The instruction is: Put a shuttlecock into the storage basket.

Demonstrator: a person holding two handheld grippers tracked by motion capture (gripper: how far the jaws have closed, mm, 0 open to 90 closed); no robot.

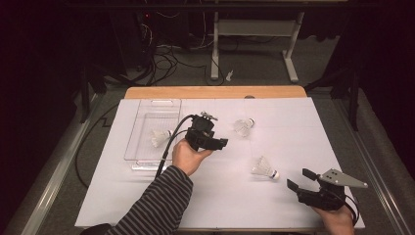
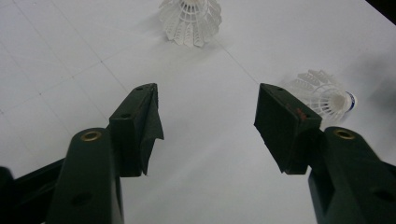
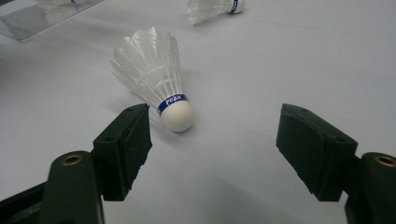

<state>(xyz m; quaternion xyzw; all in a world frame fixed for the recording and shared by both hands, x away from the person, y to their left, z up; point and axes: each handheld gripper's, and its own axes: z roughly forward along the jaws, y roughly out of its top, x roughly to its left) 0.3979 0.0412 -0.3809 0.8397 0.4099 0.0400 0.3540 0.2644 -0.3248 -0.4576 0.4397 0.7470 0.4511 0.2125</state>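
My right gripper (image 3: 212, 144) gapes empty just before the near shuttlecock (image 3: 156, 74) lying on the worktop (image 3: 299, 56). It looks featherlight, with fragile feathers, so I'd pinch the cork.

Bright sheet, dark room all round

From above, the white table cover (image 1: 274, 196) takes the light while the floor and edges sink into near black, and the picture is soft and grainy. Close up, the shuttlecock (image 3: 159, 77) looks crisp with a soft shadow to its left; the black jaws at the bottom of both gripper views are slightly blurred, and the cover looks faintly bluish, without harsh glare
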